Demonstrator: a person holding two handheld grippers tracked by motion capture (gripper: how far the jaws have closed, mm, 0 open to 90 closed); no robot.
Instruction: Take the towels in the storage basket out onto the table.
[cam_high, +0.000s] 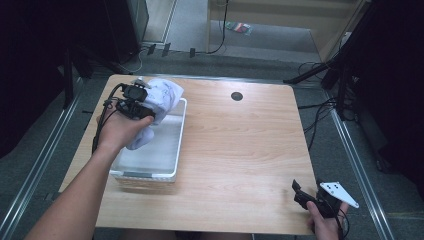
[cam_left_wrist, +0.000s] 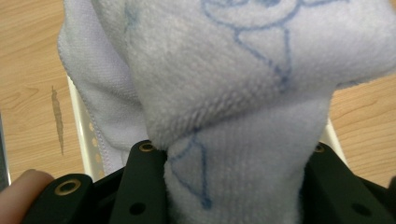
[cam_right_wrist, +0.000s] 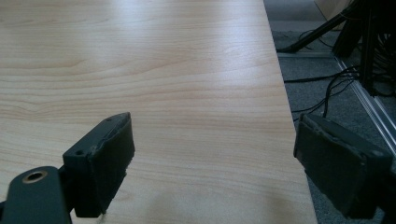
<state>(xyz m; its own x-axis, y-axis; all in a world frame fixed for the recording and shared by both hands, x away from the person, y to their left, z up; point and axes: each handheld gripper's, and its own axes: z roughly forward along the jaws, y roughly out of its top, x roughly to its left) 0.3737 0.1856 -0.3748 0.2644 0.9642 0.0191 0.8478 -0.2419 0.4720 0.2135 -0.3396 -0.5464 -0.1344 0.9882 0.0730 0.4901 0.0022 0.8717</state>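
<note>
Wood bench (cam_high: 240, 150), dark room w/ cables around. Left tongs (cam_high: 141, 111) clamped on a pale towel (cam_high: 162, 97), bunched above & just ahead of them, over the white bin (cam_high: 172, 150)'s far end. Right tongs (cam_high: 311, 194) gaping, empty, idle. Imo lower the towel fully inside the rim b4 letting go so it doesn't drape over.

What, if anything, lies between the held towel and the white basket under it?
Nothing visible. The left gripper is shut on the towel, which hangs over the far end of the basket. The inside of the basket looks bare, so the way down appears open. The right gripper is open at the table's near right corner.
</note>
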